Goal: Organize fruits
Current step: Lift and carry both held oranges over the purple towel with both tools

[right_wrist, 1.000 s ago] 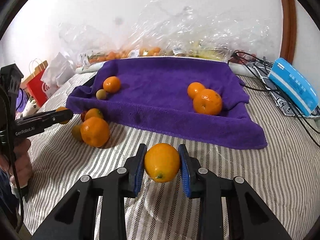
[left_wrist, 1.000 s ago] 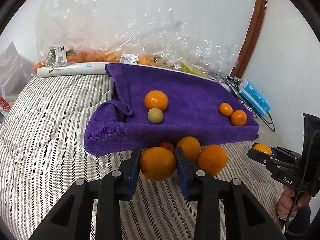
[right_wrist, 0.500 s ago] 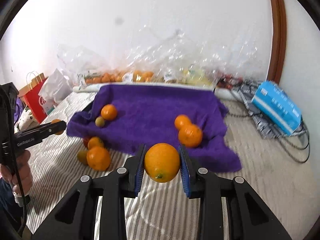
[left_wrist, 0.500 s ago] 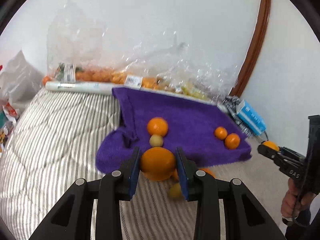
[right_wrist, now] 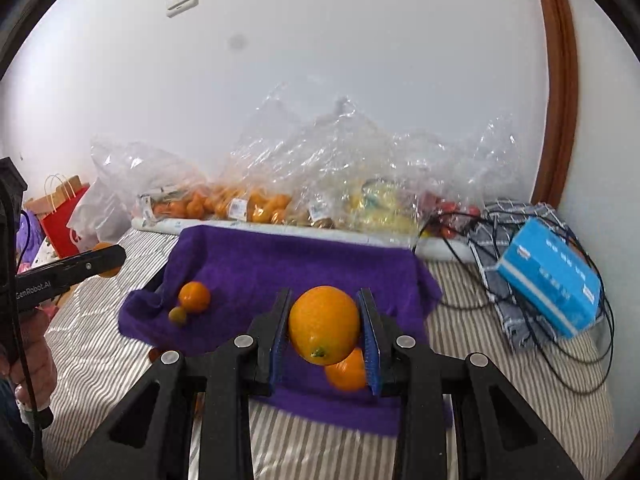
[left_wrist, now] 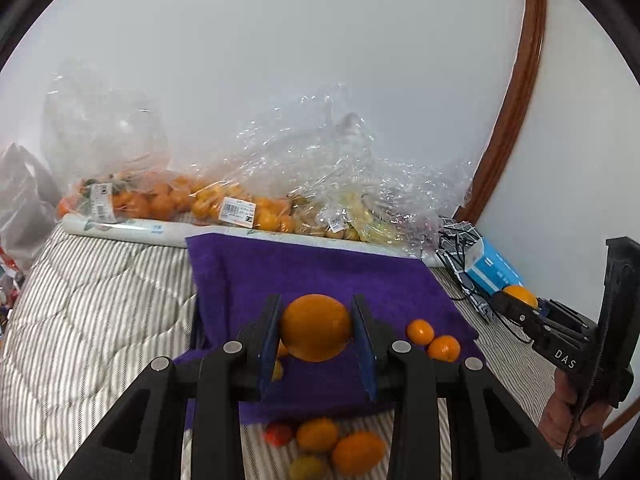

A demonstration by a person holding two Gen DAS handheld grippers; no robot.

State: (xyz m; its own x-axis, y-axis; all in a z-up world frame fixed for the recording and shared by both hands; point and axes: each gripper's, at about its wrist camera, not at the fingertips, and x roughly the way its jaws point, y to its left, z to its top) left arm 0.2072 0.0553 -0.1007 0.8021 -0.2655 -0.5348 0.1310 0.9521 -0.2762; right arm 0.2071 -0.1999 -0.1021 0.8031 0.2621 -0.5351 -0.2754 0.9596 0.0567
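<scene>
My left gripper [left_wrist: 316, 330] is shut on a large orange [left_wrist: 315, 327], held in the air above the purple towel [left_wrist: 320, 276]. My right gripper [right_wrist: 324, 326] is shut on another orange [right_wrist: 324, 325], also above the towel [right_wrist: 280, 268]. Two small oranges [left_wrist: 434, 340] lie on the towel's right part. An orange [right_wrist: 194, 297] and a small greenish fruit [right_wrist: 177, 315] lie on its left part. Several loose fruits [left_wrist: 332, 442] lie on the striped bed in front of the towel. The right gripper also shows in the left wrist view [left_wrist: 516, 304], and the left gripper in the right wrist view [right_wrist: 105, 261].
Clear plastic bags of oranges [left_wrist: 168, 200] and yellow fruit [right_wrist: 380, 204] line the wall behind the towel. A blue box [right_wrist: 550, 276] and black cables [right_wrist: 500, 292] lie at the right on the striped quilt [left_wrist: 92, 308]. A red paper bag [right_wrist: 64, 216] stands at the left.
Both grippers have risen with their oranges and moved forward over the towel. The loose fruits on the bed now lie below the left gripper.
</scene>
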